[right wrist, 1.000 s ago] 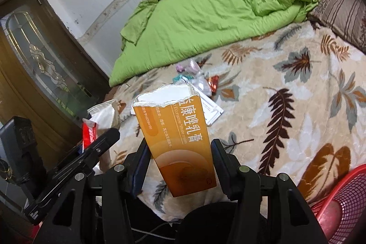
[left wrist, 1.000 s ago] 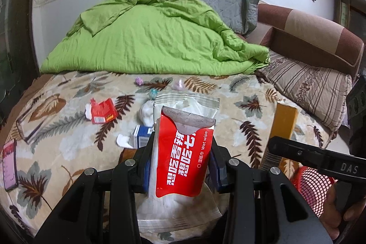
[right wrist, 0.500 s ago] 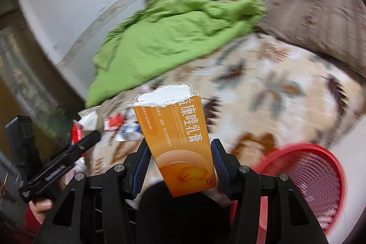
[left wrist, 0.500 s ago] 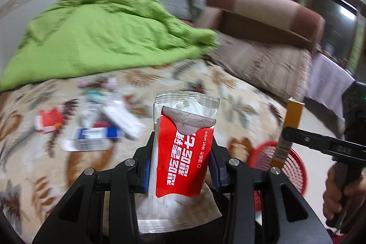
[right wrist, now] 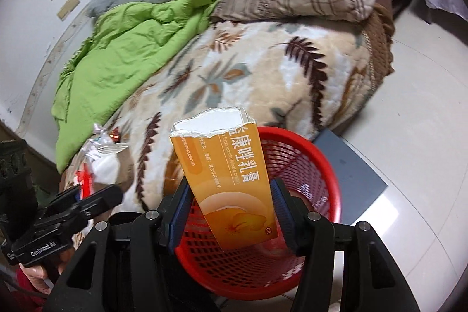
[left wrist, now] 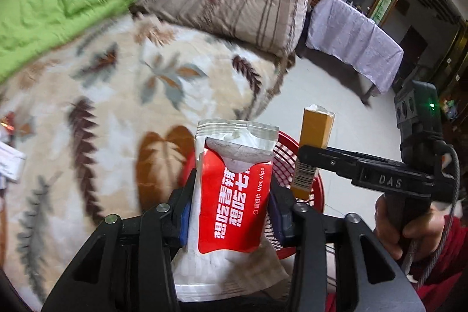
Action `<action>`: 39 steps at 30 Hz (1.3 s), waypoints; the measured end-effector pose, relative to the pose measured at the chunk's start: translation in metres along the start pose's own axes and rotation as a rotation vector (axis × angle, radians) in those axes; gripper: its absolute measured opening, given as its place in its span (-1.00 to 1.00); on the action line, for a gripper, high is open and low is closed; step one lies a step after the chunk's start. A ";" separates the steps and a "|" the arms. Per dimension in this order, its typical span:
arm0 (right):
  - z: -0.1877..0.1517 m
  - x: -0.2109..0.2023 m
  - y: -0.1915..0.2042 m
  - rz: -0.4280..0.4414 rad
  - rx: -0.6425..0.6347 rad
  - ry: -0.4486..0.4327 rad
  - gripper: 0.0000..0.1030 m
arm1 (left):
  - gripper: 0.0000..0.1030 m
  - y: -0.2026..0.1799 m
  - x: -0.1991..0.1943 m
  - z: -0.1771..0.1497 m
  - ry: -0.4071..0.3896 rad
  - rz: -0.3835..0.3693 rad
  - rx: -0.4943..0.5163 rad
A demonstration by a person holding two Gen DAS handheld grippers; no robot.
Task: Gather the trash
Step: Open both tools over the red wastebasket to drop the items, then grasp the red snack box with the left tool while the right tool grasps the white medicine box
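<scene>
**Both grippers over the red basket**

The left gripper point(left wrist: 231, 212), jaws just eased wider, pinches a wipe pack point(left wrist: 234, 195); the right gripper point(right wrist: 228, 212), likewise easing, grips an orange box point(right wrist: 231, 183). Both hang above the basket point(right wrist: 316, 154) on pale floor point(right wrist: 409, 95) beside the leaf-print bed point(right wrist: 263, 72).

Red basket point(right wrist: 307, 165) mouth open from above, mostly bare inside. Bed edge point(right wrist: 330, 95) crowds its rim at 12 o'clock; grey board point(right wrist: 348, 165) on the floor at 2 o'clock. Pale floor point(right wrist: 424, 107) beyond at 3 o'clock lies open.
</scene>
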State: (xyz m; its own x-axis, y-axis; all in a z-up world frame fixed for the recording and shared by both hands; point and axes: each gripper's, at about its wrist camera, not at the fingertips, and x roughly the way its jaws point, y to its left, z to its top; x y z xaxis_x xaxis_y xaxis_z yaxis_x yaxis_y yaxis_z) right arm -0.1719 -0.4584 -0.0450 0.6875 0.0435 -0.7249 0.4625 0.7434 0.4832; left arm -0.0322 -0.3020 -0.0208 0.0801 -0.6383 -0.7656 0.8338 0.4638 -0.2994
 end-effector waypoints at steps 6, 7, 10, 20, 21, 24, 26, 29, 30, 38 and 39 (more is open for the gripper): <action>0.001 0.006 -0.008 -0.022 0.030 0.017 0.24 | 0.19 0.009 0.003 0.001 0.004 0.000 -0.047; 0.001 0.007 -0.007 -0.021 0.028 0.015 0.25 | 0.19 0.012 -0.001 0.001 -0.008 0.002 -0.052; 0.003 0.010 0.002 -0.001 0.014 0.018 0.26 | 0.20 0.021 -0.018 0.000 -0.058 0.030 -0.077; 0.007 0.048 0.102 0.145 -0.205 0.066 0.26 | 0.20 0.090 -0.098 -0.025 -0.213 0.237 -0.219; 0.005 0.053 0.113 0.161 -0.228 0.076 0.26 | 0.21 0.098 -0.106 -0.029 -0.224 0.267 -0.234; 0.003 0.069 0.149 0.205 -0.300 0.111 0.26 | 0.21 0.125 -0.129 -0.045 -0.251 0.331 -0.292; 0.000 0.076 0.170 0.220 -0.356 0.124 0.26 | 0.21 0.144 -0.142 -0.057 -0.265 0.350 -0.345; -0.005 0.086 0.199 0.246 -0.420 0.141 0.26 | 0.21 0.174 -0.160 -0.077 -0.281 0.396 -0.418; -0.006 0.090 0.208 0.254 -0.436 0.151 0.26 | 0.21 0.185 -0.168 -0.084 -0.291 0.416 -0.443; -0.019 0.108 0.267 0.322 -0.554 0.194 0.31 | 0.21 0.274 -0.219 -0.119 -0.354 0.566 -0.644; -0.019 0.110 0.272 0.327 -0.564 0.195 0.31 | 0.21 0.286 -0.224 -0.121 -0.361 0.585 -0.664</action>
State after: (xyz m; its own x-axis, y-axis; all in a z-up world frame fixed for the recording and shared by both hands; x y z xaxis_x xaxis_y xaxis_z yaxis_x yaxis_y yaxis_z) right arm 0.0186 -0.2391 -0.0026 0.6040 0.4055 -0.6861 -0.1509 0.9035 0.4012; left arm 0.1223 0.0479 -0.0034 0.6420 -0.2943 -0.7080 0.1372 0.9526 -0.2716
